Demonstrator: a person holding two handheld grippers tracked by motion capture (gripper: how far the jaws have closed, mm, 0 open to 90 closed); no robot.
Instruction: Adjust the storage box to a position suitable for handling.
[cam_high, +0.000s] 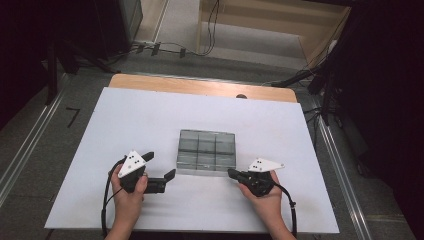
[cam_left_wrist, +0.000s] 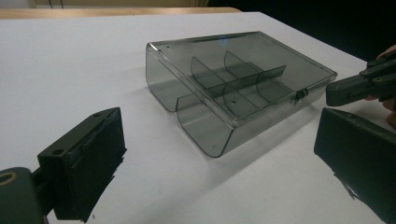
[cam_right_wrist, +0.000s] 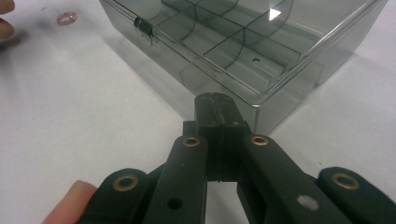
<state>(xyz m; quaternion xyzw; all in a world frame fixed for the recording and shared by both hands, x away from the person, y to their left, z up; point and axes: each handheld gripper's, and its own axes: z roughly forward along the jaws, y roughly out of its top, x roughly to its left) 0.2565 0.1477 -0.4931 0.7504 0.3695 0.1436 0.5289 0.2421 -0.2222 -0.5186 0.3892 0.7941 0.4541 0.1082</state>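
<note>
- Your hands sit at the near edge of the white table (cam_high: 125, 115).
- The smoky plastic box (cam_high: 206, 151) lies mid-table, lid closed.
- Your left gripper (cam_high: 161, 166) gapes wide, empty.
- Your right gripper (cam_high: 231, 173) is pinched together, empty, near the box's corner.

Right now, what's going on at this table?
A person holds a two-jaw tool in each hand over a white table. Between them sits a smoky clear plastic compartment box, lid closed, latch on its front edge, and its compartments look empty. The left tool is open, aimed at the box from the left. The right tool is shut with nothing in it, its tips near the box's front right corner.
</note>
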